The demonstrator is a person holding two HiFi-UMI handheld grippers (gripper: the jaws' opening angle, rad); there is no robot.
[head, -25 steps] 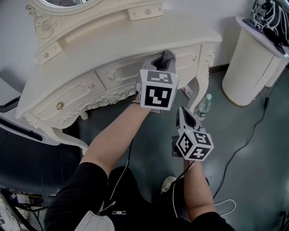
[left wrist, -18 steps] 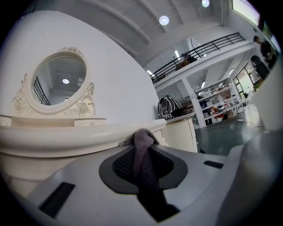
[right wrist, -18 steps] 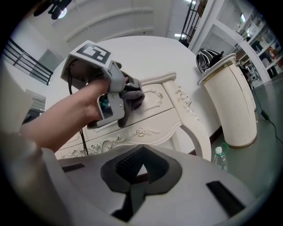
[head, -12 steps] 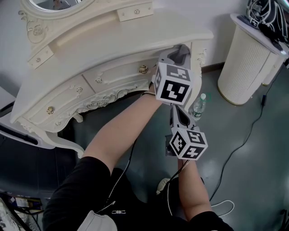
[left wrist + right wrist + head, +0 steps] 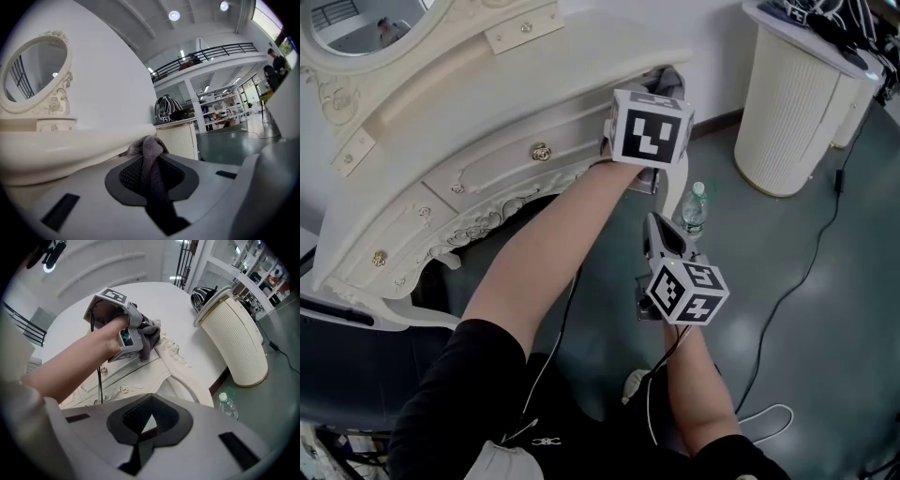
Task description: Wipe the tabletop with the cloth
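A cream dressing table (image 5: 487, 94) fills the upper left of the head view. My left gripper (image 5: 658, 94) is at the right end of its tabletop, shut on a grey cloth (image 5: 667, 79) that rests on the table's edge. In the left gripper view the cloth (image 5: 149, 152) stands bunched between the jaws, against the tabletop (image 5: 70, 143). My right gripper (image 5: 656, 230) hangs lower, below the table's front and over the floor, shut with nothing in it. The right gripper view looks up at the left gripper (image 5: 125, 331) and the cloth (image 5: 151, 333).
A clear plastic bottle (image 5: 694, 210) stands on the floor by the table leg. A white ribbed bin (image 5: 787, 103) stands at the right, with dark cables on top. An oval mirror (image 5: 33, 77) rises at the table's back. A white cable (image 5: 769, 417) lies on the grey floor.
My left gripper has slid the cloth to the right along the tabletop's front, up to its right end. The right gripper has stayed low near the bottle.
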